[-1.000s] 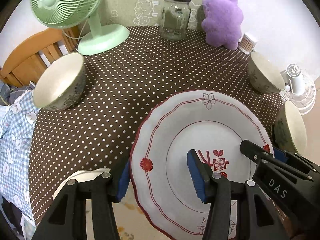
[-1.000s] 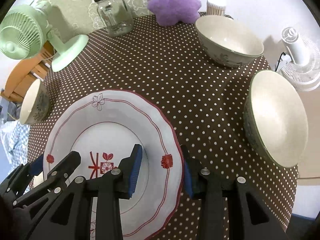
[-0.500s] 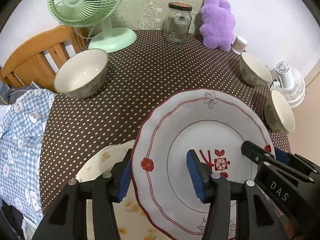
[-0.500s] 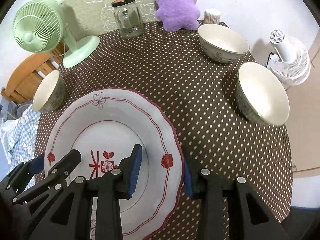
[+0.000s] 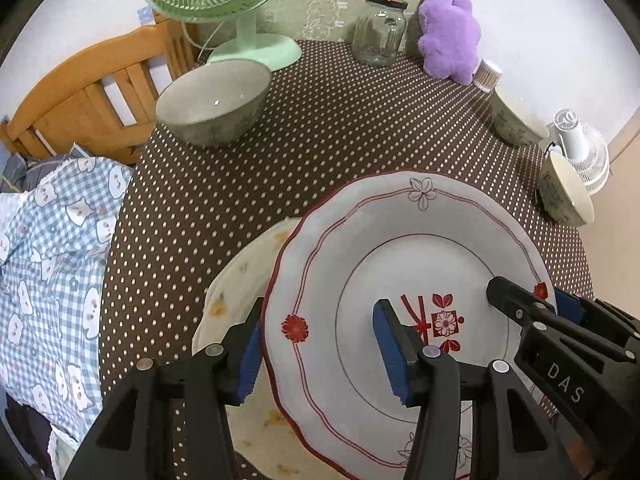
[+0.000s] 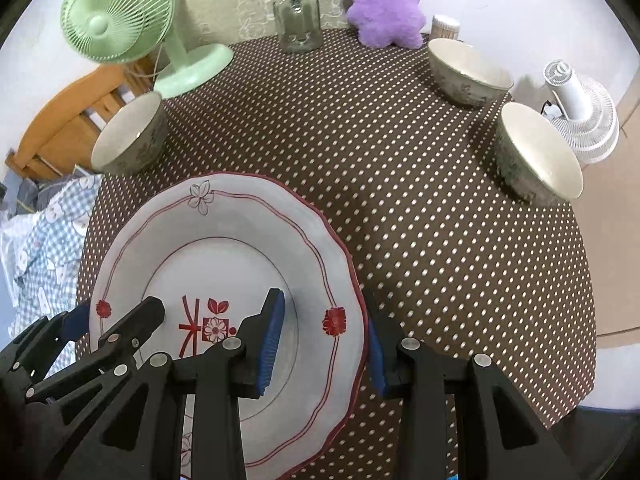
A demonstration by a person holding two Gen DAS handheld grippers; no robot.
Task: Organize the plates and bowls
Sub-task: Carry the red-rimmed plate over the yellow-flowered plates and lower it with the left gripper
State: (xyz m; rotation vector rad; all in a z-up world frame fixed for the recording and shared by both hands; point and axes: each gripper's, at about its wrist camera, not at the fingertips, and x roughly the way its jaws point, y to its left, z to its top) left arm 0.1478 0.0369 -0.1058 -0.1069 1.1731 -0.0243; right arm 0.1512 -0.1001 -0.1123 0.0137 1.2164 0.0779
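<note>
I hold the red-trimmed plate (image 5: 404,248) by opposite rims, left gripper (image 5: 320,354) and right gripper (image 6: 322,340) jaws each clamped on it, above the yellow-flowered plate (image 5: 236,280) on the bench (image 6: 380,160). Stacking remains; three bowls sit scattered, ungathered.

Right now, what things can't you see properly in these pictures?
- Yellow-flowered plate: left wrist view, mostly hidden under the red-rimmed plate and left gripper.
- Red-rimmed plate's near edge: both views, hidden by the grippers, including the right gripper.
- Whether the red-rimmed plate touches the plate below: cannot tell.
- Glass jar: whether it holds anything is unclear.
- Wooden chair: cut off by the left edge.
</note>
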